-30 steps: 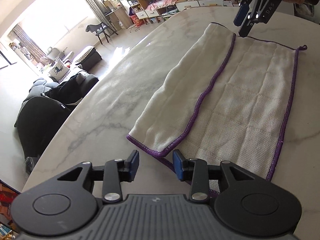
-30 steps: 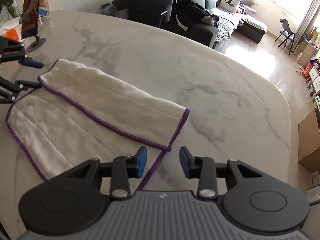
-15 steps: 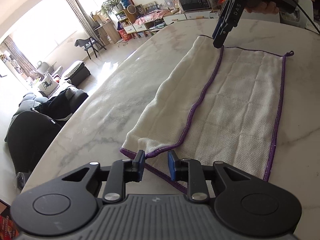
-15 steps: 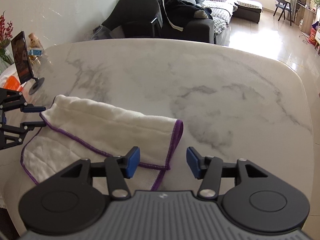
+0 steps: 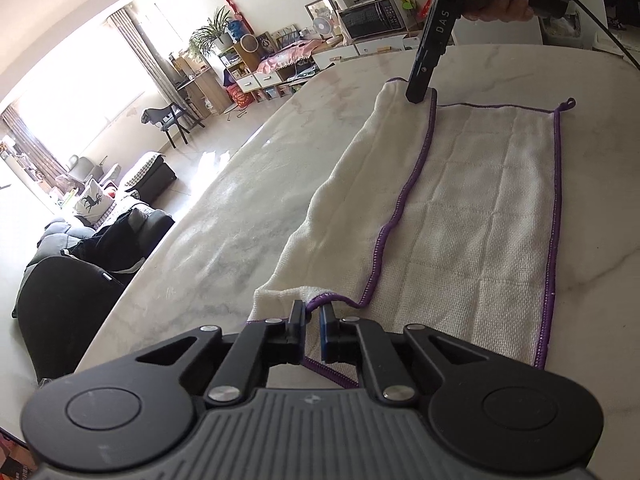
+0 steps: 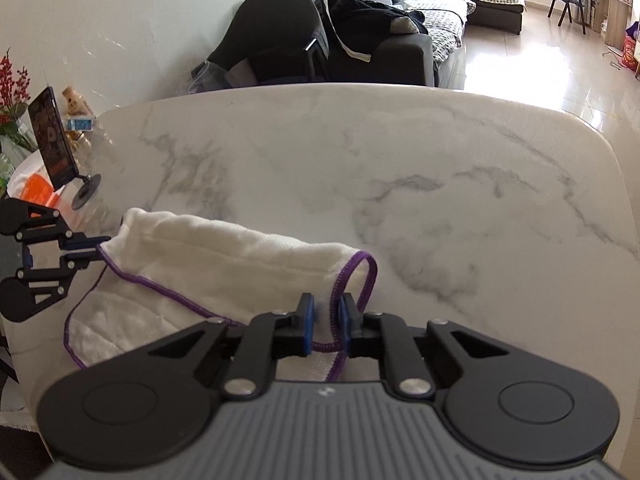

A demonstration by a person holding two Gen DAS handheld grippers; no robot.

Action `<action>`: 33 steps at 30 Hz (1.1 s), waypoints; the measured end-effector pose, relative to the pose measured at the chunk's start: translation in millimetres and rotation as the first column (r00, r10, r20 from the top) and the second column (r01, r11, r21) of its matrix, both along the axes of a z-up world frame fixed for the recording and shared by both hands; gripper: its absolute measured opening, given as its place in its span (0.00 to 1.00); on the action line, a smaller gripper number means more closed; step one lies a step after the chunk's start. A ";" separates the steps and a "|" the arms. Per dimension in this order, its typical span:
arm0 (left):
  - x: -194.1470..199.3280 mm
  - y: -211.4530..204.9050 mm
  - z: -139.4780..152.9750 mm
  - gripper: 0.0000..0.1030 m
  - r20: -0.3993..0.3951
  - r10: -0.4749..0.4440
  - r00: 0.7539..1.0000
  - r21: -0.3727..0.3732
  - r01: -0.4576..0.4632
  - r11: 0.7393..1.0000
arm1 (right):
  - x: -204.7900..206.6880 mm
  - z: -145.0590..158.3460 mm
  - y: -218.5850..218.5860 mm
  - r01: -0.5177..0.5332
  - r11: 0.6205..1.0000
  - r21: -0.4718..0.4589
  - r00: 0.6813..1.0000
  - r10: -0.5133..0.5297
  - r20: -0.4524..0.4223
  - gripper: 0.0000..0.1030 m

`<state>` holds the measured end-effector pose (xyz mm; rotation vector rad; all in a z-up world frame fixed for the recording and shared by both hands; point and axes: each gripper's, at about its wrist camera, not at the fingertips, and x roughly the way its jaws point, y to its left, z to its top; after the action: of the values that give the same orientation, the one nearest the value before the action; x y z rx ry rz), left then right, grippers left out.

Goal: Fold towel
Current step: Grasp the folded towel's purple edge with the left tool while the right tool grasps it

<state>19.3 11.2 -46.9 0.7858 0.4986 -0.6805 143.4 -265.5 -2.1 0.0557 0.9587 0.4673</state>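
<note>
**Marble table, towel pinched at both ends**

On the marble table point(image 5: 224, 240) lies the white towel point(image 5: 480, 216), one long side folded over. The left gripper point(image 5: 313, 320) and right gripper point(image 6: 325, 322), jaws just closed, each pinch a corner of that fold.

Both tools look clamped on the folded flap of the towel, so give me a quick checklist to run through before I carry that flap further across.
1. Left tool shut on the near corner of the towel: ok; its jaws have just closed.
2. Right tool shut on the other flap corner: ok; jaws just closed too.
3. Only the top layer pinched: cannot tell.
4. Flap taut between tools: not ok, it sags and wrinkles.
5. Bottom layer flat on the table: ok.
6. Phone stand apart from towel: ok.
</note>
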 end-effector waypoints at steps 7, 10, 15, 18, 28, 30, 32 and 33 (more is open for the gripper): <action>2.0 7.1 12.8 0.06 -0.014 0.051 0.999 -0.128 -0.052 0.990 | -10.3 15.6 -1.5 0.010 1.000 0.019 1.000 -0.010 0.017 0.14; 0.0 7.1 16.2 0.06 -0.025 0.043 0.999 -0.144 -0.046 0.989 | -14.4 18.6 -1.3 0.007 0.999 0.036 1.000 -0.007 0.004 0.14; 1.8 3.1 8.5 0.14 -0.120 0.015 0.993 -0.114 -0.029 0.993 | -7.0 11.3 0.1 0.004 0.998 0.057 1.000 -0.002 -0.026 0.19; 5.7 5.0 4.4 0.36 -0.182 0.040 0.983 -0.133 -0.065 0.989 | -7.3 5.9 3.6 -0.003 0.999 0.053 0.999 0.005 -0.041 0.19; 28.4 43.1 13.7 0.50 -0.525 0.191 0.830 -0.310 -0.394 0.865 | -5.6 -1.5 7.2 -0.008 0.999 0.047 0.998 0.010 -0.055 0.24; 36.8 56.1 13.1 0.50 -0.627 0.192 0.755 -0.356 -0.497 0.791 | -5.5 -2.0 7.6 -0.009 0.999 0.048 0.998 0.012 -0.055 0.25; 41.2 66.9 13.7 0.50 -0.675 0.183 0.715 -0.397 -0.561 0.726 | -5.3 -2.3 8.1 -0.011 0.999 0.049 0.998 0.013 -0.055 0.26; 42.9 69.0 14.2 0.50 -0.687 0.181 0.703 -0.408 -0.580 0.706 | -5.2 -2.5 8.4 -0.011 0.999 0.050 0.998 0.014 -0.055 0.26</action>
<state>62.2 80.3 -32.6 -0.2015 0.9514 -0.6070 138.2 -257.2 -4.6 0.1080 1.0019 0.5033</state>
